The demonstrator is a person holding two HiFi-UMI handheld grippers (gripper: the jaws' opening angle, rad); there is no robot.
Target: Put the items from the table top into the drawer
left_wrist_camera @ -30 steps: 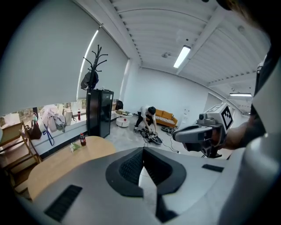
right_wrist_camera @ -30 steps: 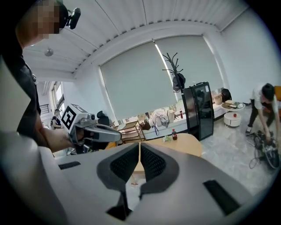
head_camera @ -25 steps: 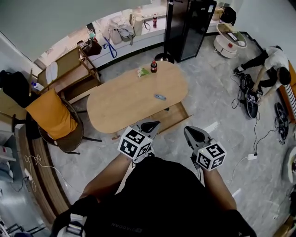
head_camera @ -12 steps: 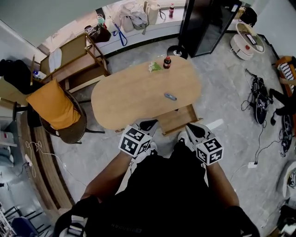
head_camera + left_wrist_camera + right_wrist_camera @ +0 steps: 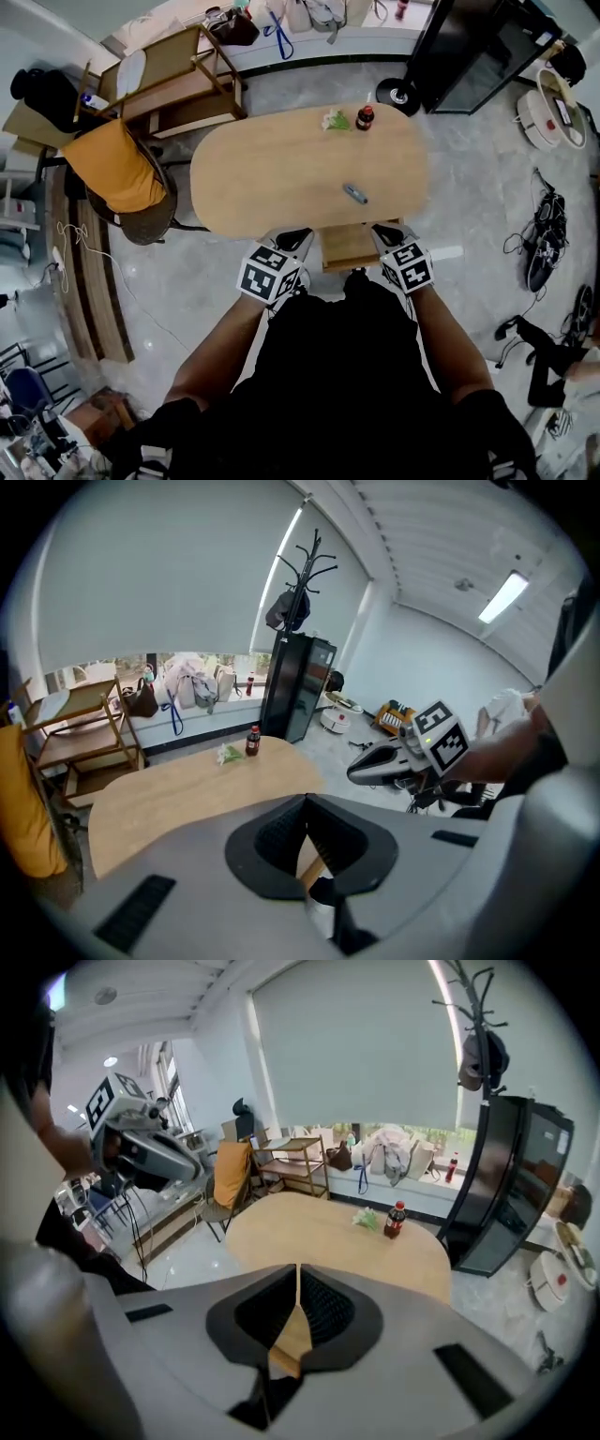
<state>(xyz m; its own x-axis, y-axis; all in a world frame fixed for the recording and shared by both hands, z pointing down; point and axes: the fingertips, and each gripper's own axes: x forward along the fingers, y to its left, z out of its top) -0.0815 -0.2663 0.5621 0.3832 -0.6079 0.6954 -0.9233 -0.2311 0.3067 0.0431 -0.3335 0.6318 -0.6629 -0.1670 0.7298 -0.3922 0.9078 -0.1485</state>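
Observation:
An oval wooden table carries a small dark bottle with a red cap, a green and white bundle beside it, and a small blue-grey object nearer me. A wooden drawer stands pulled out under the table's near edge. My left gripper is at the near edge just left of the drawer, shut and empty. Shut and empty too, my right gripper is at the drawer's right corner. The bottle and bundle show far off in the right gripper view.
A chair draped in orange cloth stands left of the table, with a wooden shelf unit behind it. A black cabinet and a coat stand's base are at the far right. Cables lie on the floor to the right.
Both grippers have moved forward and down, from over the floor to the table's near edge at the drawer. The table now sits closer and more centred in the head view.

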